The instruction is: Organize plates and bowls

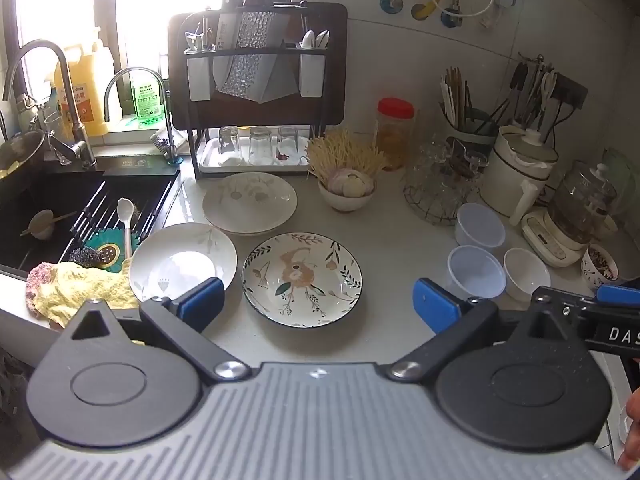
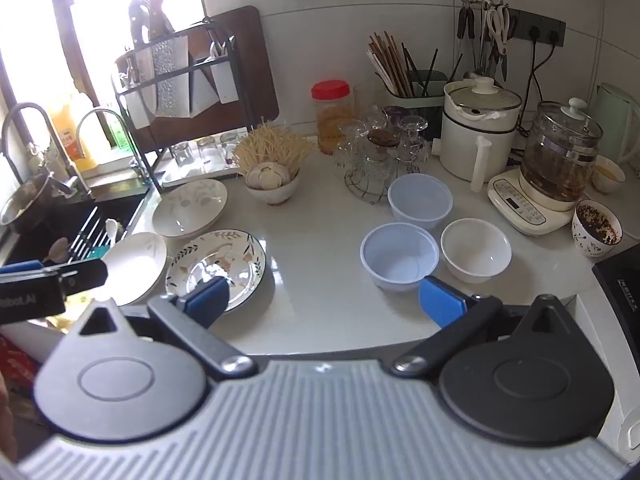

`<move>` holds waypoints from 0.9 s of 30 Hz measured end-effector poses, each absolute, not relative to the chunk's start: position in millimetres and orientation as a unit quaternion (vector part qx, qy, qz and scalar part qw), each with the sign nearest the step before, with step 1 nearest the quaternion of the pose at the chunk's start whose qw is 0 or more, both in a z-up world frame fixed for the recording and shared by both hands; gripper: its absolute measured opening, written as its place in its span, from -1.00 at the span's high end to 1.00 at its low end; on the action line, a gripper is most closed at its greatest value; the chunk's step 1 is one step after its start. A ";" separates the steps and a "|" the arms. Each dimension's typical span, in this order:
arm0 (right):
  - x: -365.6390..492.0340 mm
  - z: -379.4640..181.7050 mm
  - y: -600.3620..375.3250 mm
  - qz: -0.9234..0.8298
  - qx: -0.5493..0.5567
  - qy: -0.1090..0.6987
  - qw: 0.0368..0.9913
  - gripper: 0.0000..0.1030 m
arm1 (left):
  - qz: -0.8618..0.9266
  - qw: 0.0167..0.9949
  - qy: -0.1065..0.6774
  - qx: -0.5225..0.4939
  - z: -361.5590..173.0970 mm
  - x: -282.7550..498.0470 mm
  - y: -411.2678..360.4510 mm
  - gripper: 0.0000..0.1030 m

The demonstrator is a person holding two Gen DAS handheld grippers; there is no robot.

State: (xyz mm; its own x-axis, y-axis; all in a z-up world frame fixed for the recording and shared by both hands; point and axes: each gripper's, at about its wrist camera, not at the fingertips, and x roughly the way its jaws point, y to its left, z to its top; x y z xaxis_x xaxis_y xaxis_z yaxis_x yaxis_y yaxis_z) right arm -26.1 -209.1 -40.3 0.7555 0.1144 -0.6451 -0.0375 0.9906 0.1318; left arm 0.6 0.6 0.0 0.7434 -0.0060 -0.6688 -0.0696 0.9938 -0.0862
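Three plates lie on the white counter: a floral plate (image 1: 302, 279) (image 2: 216, 268), a plain white plate (image 1: 183, 261) (image 2: 134, 266) left of it, and a pale leaf-pattern plate (image 1: 250, 202) (image 2: 190, 208) behind. Two translucent plastic bowls (image 1: 476, 271) (image 1: 480, 226) (image 2: 399, 257) (image 2: 420, 201) and a white ceramic bowl (image 1: 526, 273) (image 2: 476, 250) stand to the right. My left gripper (image 1: 318, 306) is open and empty, just in front of the floral plate. My right gripper (image 2: 326, 300) is open and empty, in front of the bowls.
A black sink (image 1: 60, 208) with a spoon lies at left, a yellow cloth (image 1: 80, 292) at its corner. A dish rack (image 1: 256, 92) with glasses, a garlic bowl (image 1: 347, 188), a glass stand (image 1: 440, 184), a white pot (image 1: 516, 168) and a kettle (image 1: 580, 208) line the back.
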 end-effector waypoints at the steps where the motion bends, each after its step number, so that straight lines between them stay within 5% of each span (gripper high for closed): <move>1: -26.3 -40.8 -210.0 0.040 0.056 0.346 0.936 -1.00 | 0.017 0.931 0.360 -0.056 0.2 1.2 1.0 -0.98; 27: -23.3 -43.6 -207.3 0.045 0.058 0.352 0.933 -1.00 | 0.023 0.934 0.353 -0.039 -2.3 4.9 1.2 -0.98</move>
State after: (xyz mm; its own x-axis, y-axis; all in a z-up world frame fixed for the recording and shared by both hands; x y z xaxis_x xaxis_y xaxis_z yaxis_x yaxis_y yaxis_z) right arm -23.3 -207.3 -43.6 0.7486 0.1254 -0.6511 -0.0444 0.9892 0.1395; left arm 4.9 1.2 -2.3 0.7494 0.0157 -0.6619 -0.0713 0.9958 -0.0570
